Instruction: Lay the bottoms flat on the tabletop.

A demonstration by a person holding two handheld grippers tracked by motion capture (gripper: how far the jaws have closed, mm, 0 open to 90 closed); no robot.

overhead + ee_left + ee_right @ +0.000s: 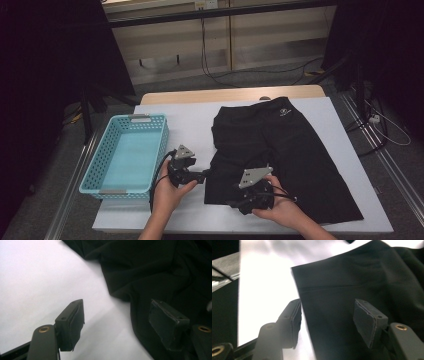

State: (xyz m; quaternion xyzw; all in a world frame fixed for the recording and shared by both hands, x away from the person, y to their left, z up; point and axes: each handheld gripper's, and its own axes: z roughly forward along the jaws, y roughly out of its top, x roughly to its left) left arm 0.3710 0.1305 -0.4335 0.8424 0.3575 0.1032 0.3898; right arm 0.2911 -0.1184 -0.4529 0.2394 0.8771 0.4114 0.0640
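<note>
You have one pair of black shorts (280,155) spread flat on the white worktop (190,120), and one empty turquoise basket (127,155) lying well to their left. Your left claw (204,176) sits at the shorts' left edge, released, nothing pinched between its two pads. Your right claw (235,202) hovers over the near left corner of the fabric, also released and gripping nothing
</note>
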